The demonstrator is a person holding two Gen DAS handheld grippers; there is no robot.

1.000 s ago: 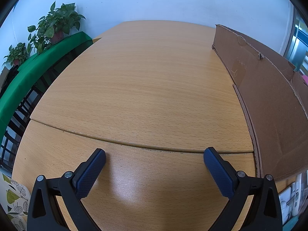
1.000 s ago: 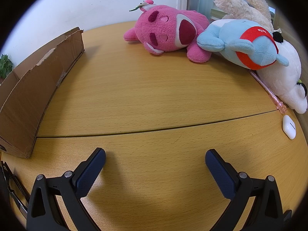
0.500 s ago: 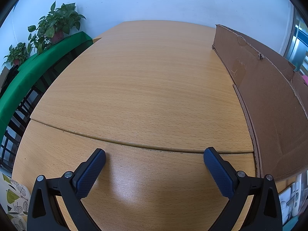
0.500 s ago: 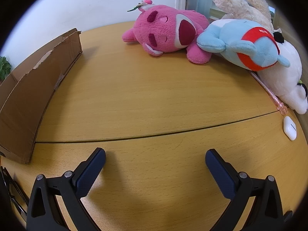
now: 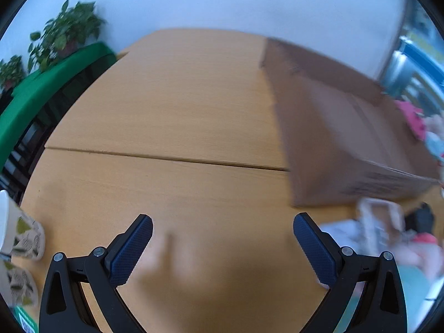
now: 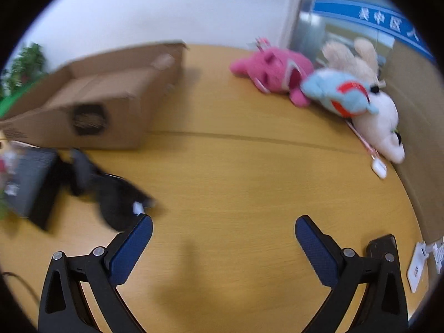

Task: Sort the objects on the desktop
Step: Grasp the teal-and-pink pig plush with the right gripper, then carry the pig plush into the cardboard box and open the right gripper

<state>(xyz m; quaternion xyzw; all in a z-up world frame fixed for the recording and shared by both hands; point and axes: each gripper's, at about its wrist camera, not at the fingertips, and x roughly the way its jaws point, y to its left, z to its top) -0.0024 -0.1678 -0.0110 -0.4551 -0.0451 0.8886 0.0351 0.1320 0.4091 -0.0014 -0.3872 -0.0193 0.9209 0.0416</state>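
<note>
A brown cardboard box [image 5: 344, 138] stands on the wooden desk [image 5: 177, 105], right of my left gripper [image 5: 222, 230], which is open and holds nothing. The same cardboard box [image 6: 100, 102] sits at the left in the right wrist view. My right gripper [image 6: 223, 230] is open too, above bare desk [image 6: 238, 183]. A black bundle [image 6: 111, 194] and a dark flat item [image 6: 30, 177] lie just left of its left finger, blurred. Pink [image 6: 274, 69], blue [image 6: 341, 94] and white [image 6: 380, 122] plush toys lie at the far right.
Blurred small items [image 5: 383, 227] lie in front of the box. A patterned paper cup [image 5: 19, 233] stands at the left edge. Potted plants [image 5: 69, 36] sit on a green shelf beyond the desk. A small white case [image 6: 378, 166], a dark phone [image 6: 381, 245] and a white power strip [image 6: 417, 266] lie at the right.
Both grippers have pulled back and up, so more desk shows. The box front, the black bundle and the small items have come into view. Both views are now motion-blurred.
</note>
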